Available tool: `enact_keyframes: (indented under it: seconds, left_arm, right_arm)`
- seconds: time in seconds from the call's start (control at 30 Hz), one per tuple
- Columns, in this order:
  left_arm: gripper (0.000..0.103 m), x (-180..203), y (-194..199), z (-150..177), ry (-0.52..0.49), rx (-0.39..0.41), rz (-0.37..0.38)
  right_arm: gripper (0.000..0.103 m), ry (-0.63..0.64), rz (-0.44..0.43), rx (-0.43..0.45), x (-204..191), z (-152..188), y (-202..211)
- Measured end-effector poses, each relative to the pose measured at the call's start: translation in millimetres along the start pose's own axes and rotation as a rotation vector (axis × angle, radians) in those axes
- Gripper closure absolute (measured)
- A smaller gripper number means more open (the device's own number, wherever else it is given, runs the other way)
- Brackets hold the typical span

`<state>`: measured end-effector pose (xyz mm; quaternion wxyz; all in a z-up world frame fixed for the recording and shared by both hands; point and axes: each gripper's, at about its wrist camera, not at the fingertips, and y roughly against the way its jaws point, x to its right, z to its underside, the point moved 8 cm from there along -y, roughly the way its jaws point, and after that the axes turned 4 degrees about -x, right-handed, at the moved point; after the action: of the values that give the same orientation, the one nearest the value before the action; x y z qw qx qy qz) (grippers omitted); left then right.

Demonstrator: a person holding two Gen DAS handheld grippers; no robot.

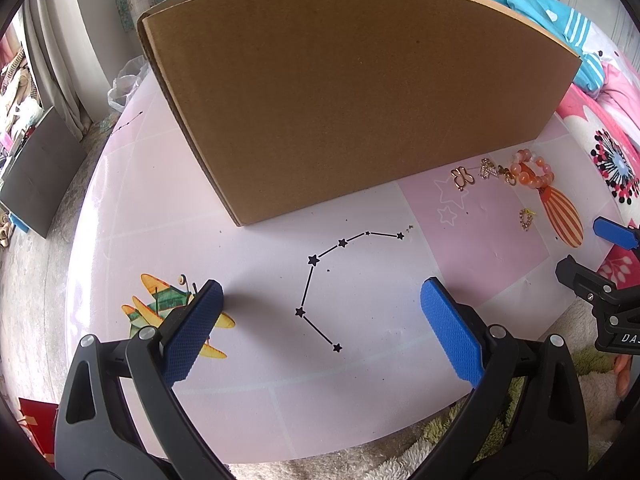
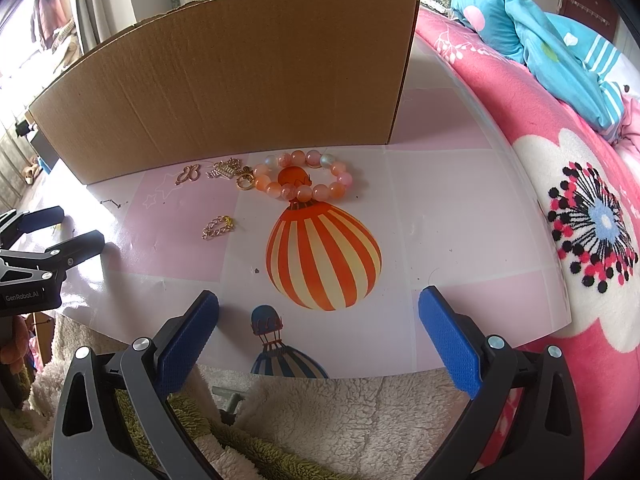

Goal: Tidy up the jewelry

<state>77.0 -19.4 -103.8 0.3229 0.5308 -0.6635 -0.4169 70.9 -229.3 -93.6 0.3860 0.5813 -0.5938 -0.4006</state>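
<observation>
An orange bead bracelet (image 2: 304,178) (image 1: 534,172) lies on the pink table just in front of a tall cardboard box (image 2: 240,80) (image 1: 352,96). Left of it sit a gold ring charm (image 2: 245,182), a gold sparkly pendant (image 2: 225,169) (image 1: 488,168) and a gold butterfly clasp (image 2: 188,174) (image 1: 463,178). A short gold chain (image 2: 218,227) (image 1: 527,218) lies nearer. My right gripper (image 2: 318,336) is open, hovering at the table's near edge, well short of the jewelry. My left gripper (image 1: 320,332) is open over the star drawing, far left of the jewelry.
The table (image 2: 440,216) carries printed balloon and plane pictures. A pink flowered blanket (image 2: 560,184) and blue bedding (image 2: 552,48) lie to the right. A fluffy rug (image 2: 320,432) sits below the near edge. Each gripper shows at the side of the other's view.
</observation>
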Motion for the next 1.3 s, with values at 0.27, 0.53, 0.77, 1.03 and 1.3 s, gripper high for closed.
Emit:
enact_keyframes:
  seconds: [0.27, 0.53, 0.77, 1.03, 1.3]
  left_arm:
    - [0.007, 0.2, -0.1, -0.1, 0.000, 0.001, 0.000]
    - [0.007, 0.1, -0.2, -0.3, 0.000, 0.001, 0.001]
    - [0.007, 0.4, -0.3, -0.3, 0.001, 0.000, 0.001]
    - [0.007, 0.0, -0.9, -1.3, 0.001, -0.001, 0.001]
    - [0.007, -0.4, 1.2, -2.1, -0.012, 0.019, 0.009]
  right_arm:
    - [0.006, 0.000, 0.000, 0.000, -0.1, 0.0, 0.1]
    - [0.006, 0.000, 0.000, 0.001, 0.0, 0.1, 0.2]
    - [0.006, -0.001, -0.001, 0.000, -0.1, 0.2, 0.2]
    - [0.006, -0.003, 0.001, -0.005, -1.5, 1.0, -1.2]
    - [0.006, 0.027, -0.017, -0.016, -3.6, 1.5, -0.2]
